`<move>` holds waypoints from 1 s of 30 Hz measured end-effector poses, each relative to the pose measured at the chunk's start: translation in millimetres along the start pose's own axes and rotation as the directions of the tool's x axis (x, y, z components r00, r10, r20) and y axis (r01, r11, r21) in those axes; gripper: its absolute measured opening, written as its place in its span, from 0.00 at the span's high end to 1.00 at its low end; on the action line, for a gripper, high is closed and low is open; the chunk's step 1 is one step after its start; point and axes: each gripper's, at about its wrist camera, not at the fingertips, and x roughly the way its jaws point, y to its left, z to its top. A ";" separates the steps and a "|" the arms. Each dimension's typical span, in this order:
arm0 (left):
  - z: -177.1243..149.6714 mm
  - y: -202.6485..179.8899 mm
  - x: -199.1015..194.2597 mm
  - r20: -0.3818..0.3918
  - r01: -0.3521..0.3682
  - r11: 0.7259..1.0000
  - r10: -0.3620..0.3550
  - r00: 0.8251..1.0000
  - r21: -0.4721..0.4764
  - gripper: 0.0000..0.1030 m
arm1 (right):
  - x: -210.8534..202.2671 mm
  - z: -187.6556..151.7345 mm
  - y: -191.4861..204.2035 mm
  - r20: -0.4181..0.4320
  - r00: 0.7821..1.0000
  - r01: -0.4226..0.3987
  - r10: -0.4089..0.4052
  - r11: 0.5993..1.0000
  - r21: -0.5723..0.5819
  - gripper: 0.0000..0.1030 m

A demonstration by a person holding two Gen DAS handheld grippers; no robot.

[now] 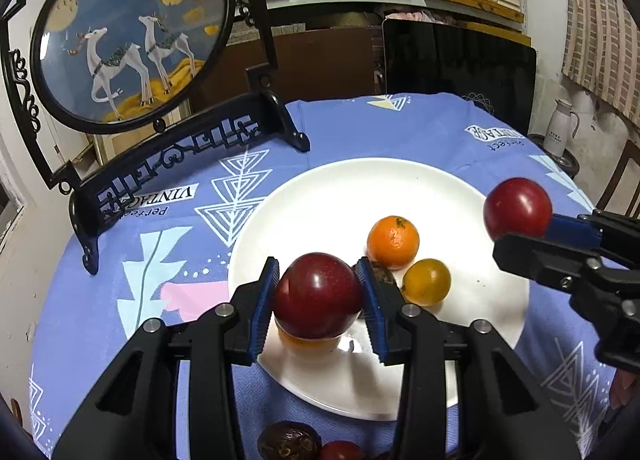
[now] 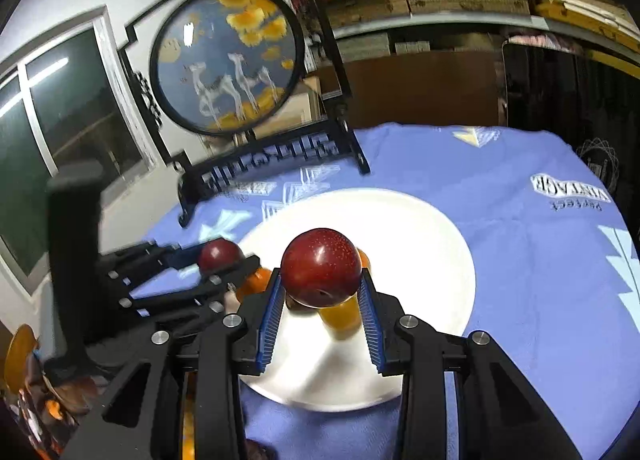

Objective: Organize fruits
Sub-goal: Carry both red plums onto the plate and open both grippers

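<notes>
**Over the white plate: two red fruits clamped**

Above the near-left rim of the round white ceramic plate [image 1: 360, 180], hanging clenched: the left gripper [image 1: 318, 294], pinching a glossy dark-red round fruit [image 1: 318, 296] between blue ribbed pads [image 1: 264, 308]. Just past the plate's right rim, reaching in from the right edge of the blue patterned tablecloth [image 1: 340, 128]: the right gripper [image 1: 520, 230], likewise squeezing a second glossy red round fruit [image 1: 517, 207]. Same grip showing in the right wrist view, red speckled skin [image 2: 321, 266] sitting between the pads [image 2: 274, 312].

Resting on the plate near its middle: a small orange tangerine with a dark stem scar [image 1: 393, 242], touching or nearly touching a smaller yellow-orange round fruit [image 1: 426, 281]. Peeking from under the clamped fruit: another orange fruit [image 1: 306, 342], mostly hidden. Lying at the cloth's near edge: a dark brown wrinkled fruit [image 1: 288, 444].

Standing at the far-left corner of the cloth: a black carved stand carrying a round deer picture [image 1: 128, 32].
</notes>
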 end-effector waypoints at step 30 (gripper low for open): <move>-7.8 -11.1 9.5 -0.016 0.002 0.999 -0.002 1.000 0.048 0.60 | 19.4 -8.2 -13.5 -0.044 0.997 0.056 -0.055 0.998 0.020 0.60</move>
